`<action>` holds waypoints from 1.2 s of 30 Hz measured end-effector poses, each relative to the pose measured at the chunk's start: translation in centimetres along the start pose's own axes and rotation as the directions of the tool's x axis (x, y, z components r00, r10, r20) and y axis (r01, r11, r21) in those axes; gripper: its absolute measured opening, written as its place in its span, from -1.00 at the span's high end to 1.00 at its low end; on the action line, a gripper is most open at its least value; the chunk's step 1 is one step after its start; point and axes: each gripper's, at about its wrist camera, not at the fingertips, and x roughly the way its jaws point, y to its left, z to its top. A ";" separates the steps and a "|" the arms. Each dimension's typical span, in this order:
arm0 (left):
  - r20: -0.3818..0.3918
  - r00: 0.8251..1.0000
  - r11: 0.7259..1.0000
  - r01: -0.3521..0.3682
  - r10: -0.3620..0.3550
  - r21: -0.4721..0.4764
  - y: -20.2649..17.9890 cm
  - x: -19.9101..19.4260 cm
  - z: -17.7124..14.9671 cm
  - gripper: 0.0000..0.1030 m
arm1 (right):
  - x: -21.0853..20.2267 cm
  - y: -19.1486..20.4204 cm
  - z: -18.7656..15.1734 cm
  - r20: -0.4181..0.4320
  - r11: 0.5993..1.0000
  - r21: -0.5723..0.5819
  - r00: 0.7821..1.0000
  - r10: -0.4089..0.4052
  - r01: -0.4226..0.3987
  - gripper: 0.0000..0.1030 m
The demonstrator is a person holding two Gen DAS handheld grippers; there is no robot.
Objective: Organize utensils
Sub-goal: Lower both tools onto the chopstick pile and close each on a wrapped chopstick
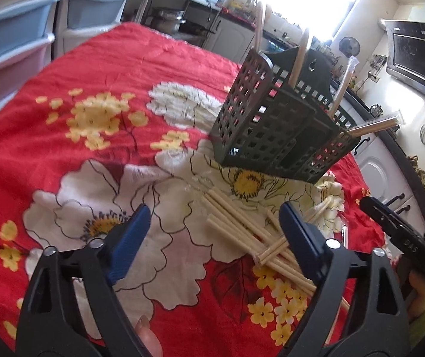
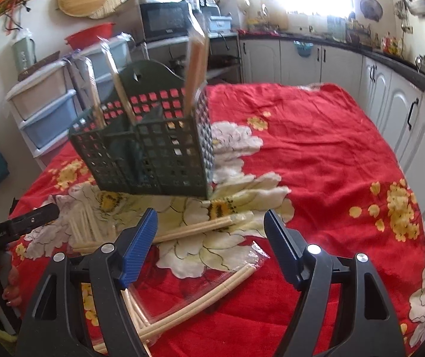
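You had open red tablecloth [image 1: 63, 136] left of the dark green basket [image 1: 272, 128], nothing on it. The basket blocked the table's middle, wrapped chopsticks [image 1: 300, 56] sticking up out of it and fouling any pass over the top. In front of it, loose chopsticks [image 1: 242, 232] lay scattered across the near cloth, beneath the left gripper [image 1: 215, 229]. The right gripper [image 2: 211, 229] hung over more sticks; a wrapped pair [image 2: 212, 294] lay just under it. Right of the basket the cloth was clear to the table edge.
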 end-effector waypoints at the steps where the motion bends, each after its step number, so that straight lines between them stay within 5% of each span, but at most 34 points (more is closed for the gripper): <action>1: -0.009 1.000 1.000 0.011 -0.011 -0.013 0.2 0.2 -0.1 -0.36 | 0.3 -0.1 0.0 -0.009 1.000 0.009 1.000 0.008 -0.008 -0.34; 10: -0.077 0.993 0.990 0.079 -0.089 -0.118 1.7 1.3 -0.5 -0.03 | 3.6 -0.5 0.1 -0.125 0.993 0.109 0.990 0.061 -0.047 -0.10; 18: -0.100 0.981 0.967 0.144 -0.168 -0.212 2.8 2.0 -0.7 0.17 | 7.0 -1.9 0.1 -0.221 0.953 0.285 0.961 0.168 -0.101 0.13; 36: -0.117 0.968 0.939 0.181 -0.223 -0.291 4.3 3.4 -0.2 0.71 | 8.4 -4.6 0.3 -0.157 0.856 0.492 0.951 0.265 -0.157 0.68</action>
